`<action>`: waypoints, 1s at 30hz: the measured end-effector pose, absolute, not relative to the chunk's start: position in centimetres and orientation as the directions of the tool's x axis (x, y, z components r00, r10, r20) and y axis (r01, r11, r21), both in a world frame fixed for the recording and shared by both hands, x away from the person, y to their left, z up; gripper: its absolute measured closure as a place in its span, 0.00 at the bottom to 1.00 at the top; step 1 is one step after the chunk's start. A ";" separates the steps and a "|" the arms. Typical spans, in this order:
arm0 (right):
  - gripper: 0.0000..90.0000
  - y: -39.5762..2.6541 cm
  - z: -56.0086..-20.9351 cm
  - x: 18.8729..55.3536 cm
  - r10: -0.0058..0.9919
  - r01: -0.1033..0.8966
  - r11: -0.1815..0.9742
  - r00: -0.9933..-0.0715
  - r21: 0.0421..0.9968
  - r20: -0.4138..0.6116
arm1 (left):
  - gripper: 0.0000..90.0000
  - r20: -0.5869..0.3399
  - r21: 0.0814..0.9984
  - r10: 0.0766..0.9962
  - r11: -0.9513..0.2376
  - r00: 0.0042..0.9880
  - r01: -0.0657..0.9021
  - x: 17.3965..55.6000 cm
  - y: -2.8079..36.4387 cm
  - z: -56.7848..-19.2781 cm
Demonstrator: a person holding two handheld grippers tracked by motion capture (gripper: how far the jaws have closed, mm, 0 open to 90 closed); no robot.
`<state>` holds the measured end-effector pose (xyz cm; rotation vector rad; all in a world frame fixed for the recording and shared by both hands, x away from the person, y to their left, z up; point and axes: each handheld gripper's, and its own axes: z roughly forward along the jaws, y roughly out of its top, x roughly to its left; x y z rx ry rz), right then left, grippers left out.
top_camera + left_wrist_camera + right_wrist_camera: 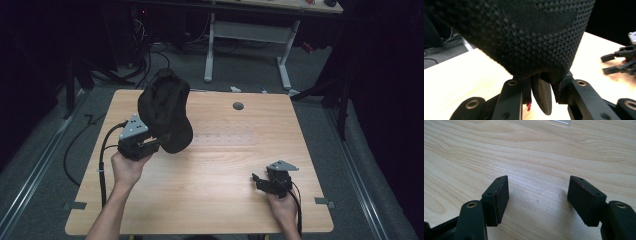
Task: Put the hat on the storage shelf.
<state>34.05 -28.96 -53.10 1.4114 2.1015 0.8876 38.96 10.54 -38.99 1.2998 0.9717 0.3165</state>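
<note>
High view: the left tool point(150, 145) is clamped on a black cap point(165, 110), which stands up and away from the tool, lifted clear of the counter point(215, 165). In the left gripper view, the jaws are closed on a narrow fold at the lower edge of the cap point(524, 37), so the bulk of the mesh fabric hangs unsupported above and ahead of the jaws. Risk: the hold covers only a thin strip of soft cloth; a quick swing or tilt could probably pull that strip out from between the pads and drop the cap. Risk: the cap may sag or fold over and hide the area ahead of the left tool. Risk: a low sweep toward the right tool point(262, 182) could drag fabric across it. The left hand point(127, 167) holds its tool raised, jaws pointing up and forward, forearm angled in from the near edge. The right tool sits well apart to the side, low by the counter, with its jaws spread wide and nothing between them; the right gripper view shows bare wood between its pads point(501, 195).
</note>
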 end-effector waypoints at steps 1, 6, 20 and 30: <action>0.38 -28.9 -53.1 34.0 0.929 0.636 0.266 -0.370 0.724 -0.016 | 0.81 -0.412 0.910 0.699 0.280 0.585 0.306 39.1 10.5 -39.1; 0.38 -29.0 -53.1 34.1 0.929 0.635 0.267 -0.371 0.725 -0.016 | 0.81 -0.381 0.922 0.727 0.250 0.571 0.296 39.8 10.0 -39.8; 0.38 -29.0 -53.1 34.0 0.929 0.636 0.265 -0.370 0.725 -0.015 | 0.80 -0.303 0.950 0.778 0.197 0.550 0.244 41.1 9.1 -40.1; 0.38 -29.0 -53.1 34.0 0.929 0.636 0.265 -0.369 0.725 -0.016 | 0.80 -0.300 0.951 0.788 0.201 0.538 0.236 42.3 8.1 -40.2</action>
